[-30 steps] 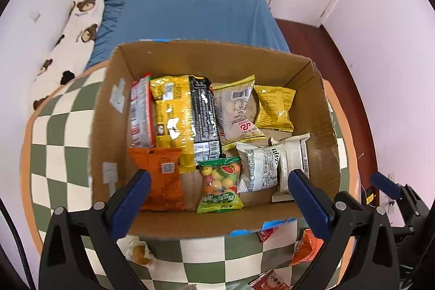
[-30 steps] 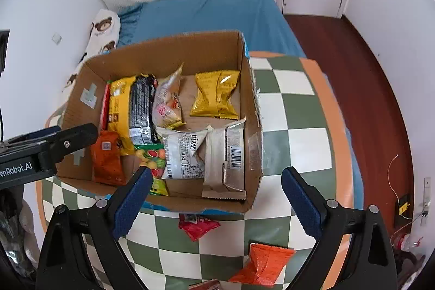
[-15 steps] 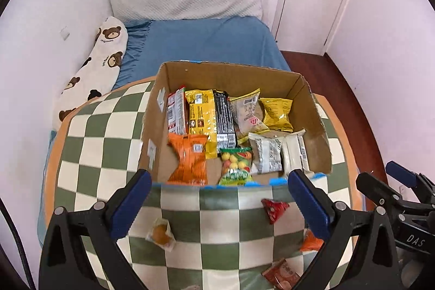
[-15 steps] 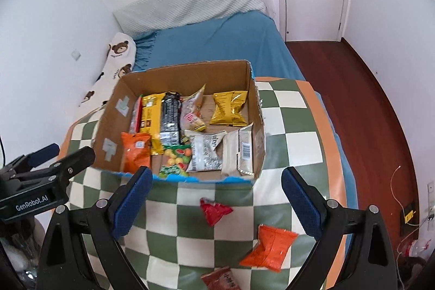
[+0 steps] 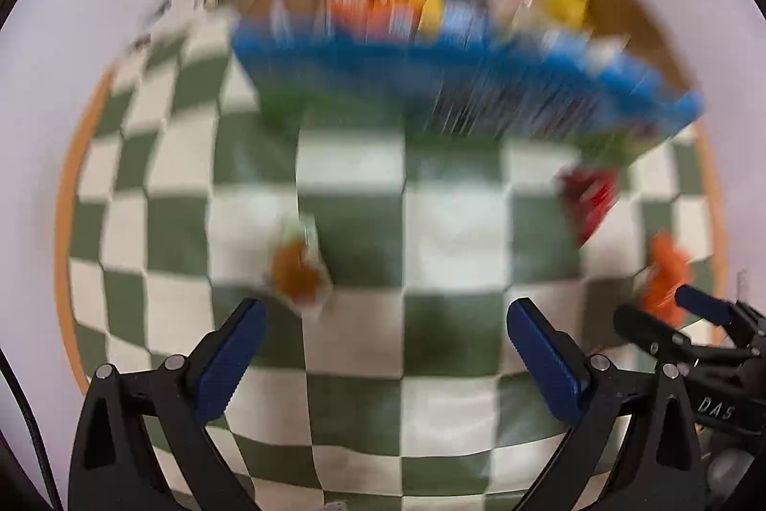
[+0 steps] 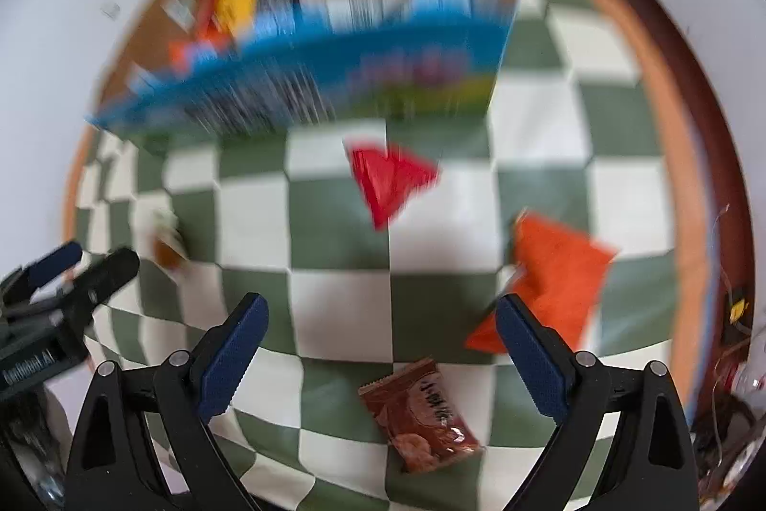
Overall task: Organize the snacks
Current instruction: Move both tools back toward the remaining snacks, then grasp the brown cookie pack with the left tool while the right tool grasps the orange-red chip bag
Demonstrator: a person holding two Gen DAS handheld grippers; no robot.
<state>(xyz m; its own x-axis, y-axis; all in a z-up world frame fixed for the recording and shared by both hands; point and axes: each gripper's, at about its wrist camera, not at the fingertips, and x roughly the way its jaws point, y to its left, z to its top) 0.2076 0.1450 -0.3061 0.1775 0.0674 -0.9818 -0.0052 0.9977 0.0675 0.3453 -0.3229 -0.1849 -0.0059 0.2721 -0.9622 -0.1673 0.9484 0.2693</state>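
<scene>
Both views are motion-blurred. A cardboard box (image 5: 622, 13) with a blue front holds several snack packets at the far side of the checkered table (image 5: 354, 223); it also shows in the right wrist view (image 6: 335, 80). Loose on the cloth lie a small clear packet with an orange snack (image 5: 299, 266), a red packet (image 6: 388, 180), an orange packet (image 6: 557, 271) and a brown packet (image 6: 421, 413). My left gripper (image 5: 383, 357) is open and empty, just short of the clear packet. My right gripper (image 6: 378, 353) is open and empty above the brown packet.
The round table has an orange rim (image 6: 680, 156), with dark wood floor (image 6: 718, 89) beyond it on the right. White walls surround the table. The other gripper shows at each view's side edge (image 5: 689, 334).
Both grippers have pulled back from the box and tilted down toward the tablecloth. The loose packets now fill the views, and the box sits near the top. Both stay open.
</scene>
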